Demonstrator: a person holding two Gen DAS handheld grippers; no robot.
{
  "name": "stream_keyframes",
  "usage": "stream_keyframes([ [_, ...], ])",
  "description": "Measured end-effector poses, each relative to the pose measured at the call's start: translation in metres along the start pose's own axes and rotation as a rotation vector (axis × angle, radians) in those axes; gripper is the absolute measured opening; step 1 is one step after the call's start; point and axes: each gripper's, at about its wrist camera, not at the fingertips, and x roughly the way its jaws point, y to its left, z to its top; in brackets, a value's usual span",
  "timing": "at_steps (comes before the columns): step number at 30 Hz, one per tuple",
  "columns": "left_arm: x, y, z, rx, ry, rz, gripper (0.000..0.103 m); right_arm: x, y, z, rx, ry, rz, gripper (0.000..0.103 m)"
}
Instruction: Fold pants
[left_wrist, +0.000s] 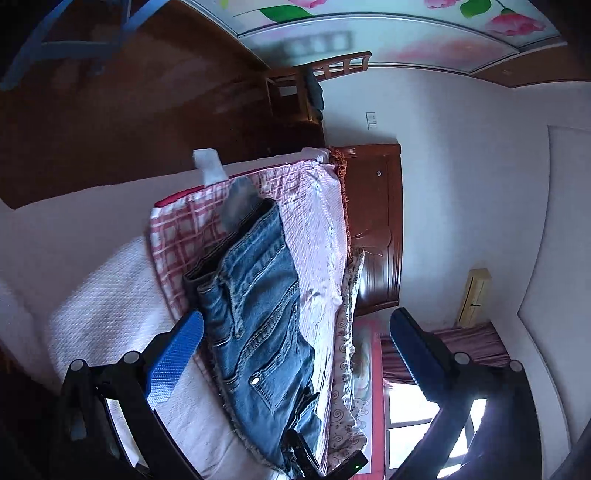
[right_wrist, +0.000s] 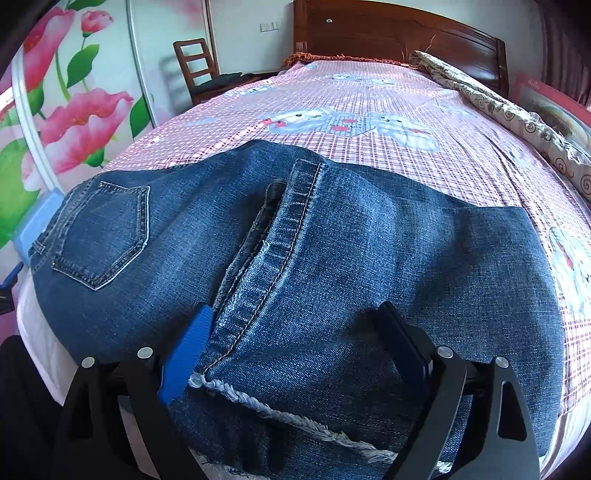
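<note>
Right wrist: right gripper jaws wide over folded jeans on bed; left gripper jaws wide, empty.

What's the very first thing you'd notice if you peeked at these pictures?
The big blue jeans, folded and lying across the near end of the bed's pink checked sheet. The right gripper hangs open just above their frayed hem. On the left, huge pink flowers on the wardrobe door.
</note>
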Motion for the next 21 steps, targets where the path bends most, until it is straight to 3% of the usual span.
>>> stream_keyframes([
  [6, 0.029, -0.002, 0.000, 0.018, 0.032, 0.162, 0.101, 0.001, 0.001, 0.001, 0.000, 0.006, -0.003, 0.089],
  [14, 0.043, -0.006, 0.006, 0.019, 0.020, 0.241, 0.101, 0.001, 0.001, 0.001, 0.005, 0.001, -0.006, 0.089],
  [21, 0.061, -0.010, 0.010, -0.076, -0.002, 0.361, 0.101, 0.001, 0.000, 0.001, 0.005, -0.002, -0.004, 0.089],
])
